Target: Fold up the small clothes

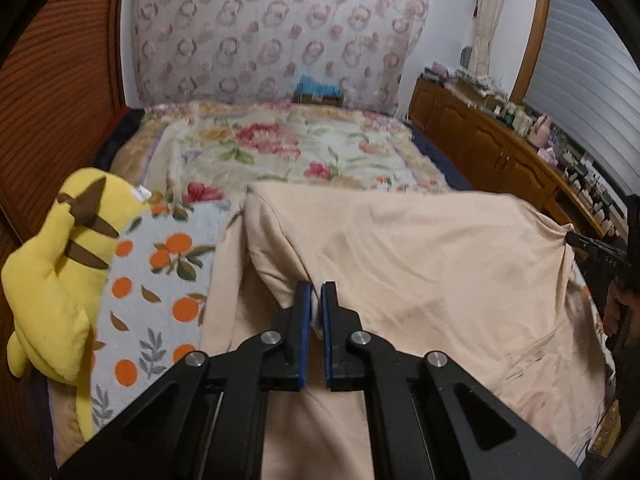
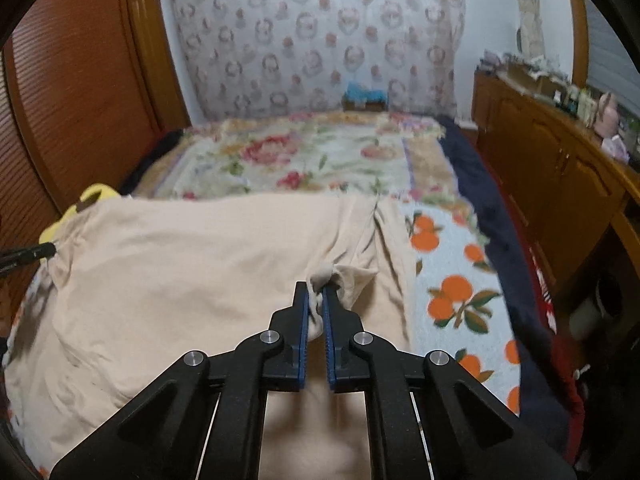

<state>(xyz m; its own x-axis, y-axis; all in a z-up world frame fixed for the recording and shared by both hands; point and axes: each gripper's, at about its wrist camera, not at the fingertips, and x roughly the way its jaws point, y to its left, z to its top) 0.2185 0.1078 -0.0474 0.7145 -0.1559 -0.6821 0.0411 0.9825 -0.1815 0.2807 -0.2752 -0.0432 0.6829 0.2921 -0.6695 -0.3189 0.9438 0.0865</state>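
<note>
Bedroom, work done on a bed. A beige garment lies spread across the near part of the bed, over an orange-print towel that shows at both of its sides. Beyond it, a floral blanket covers the rest of the mattress up to a patterned curtain.

Left gripper: points forward and downward over the cloth. Jaws clenched on a fold of the beige garment; a thin strip of fabric shows between the blue pads. The cloth rises into a tented ridge at the pinch and slopes away to the right.

Right gripper: same downward tilt. Jaws clamped on a bunched edge of the garment, a small knot of fabric poking out above the fingertips. Wrinkles run from the pinch toward the garment's far right edge.

Each gripper shows at the margin of the other's view: the right one at the right border of the left wrist view, with part of a hand below it; the left one as a dark tip at the left border of the right wrist view, cloth gathered at it. The garment hangs taut-ish between the two pinch points.

A yellow plush toy lies at the left side of the bed, just beside the towel. A wooden cabinet runs along the right wall, its top crowded with small items too blurred to name.
</note>
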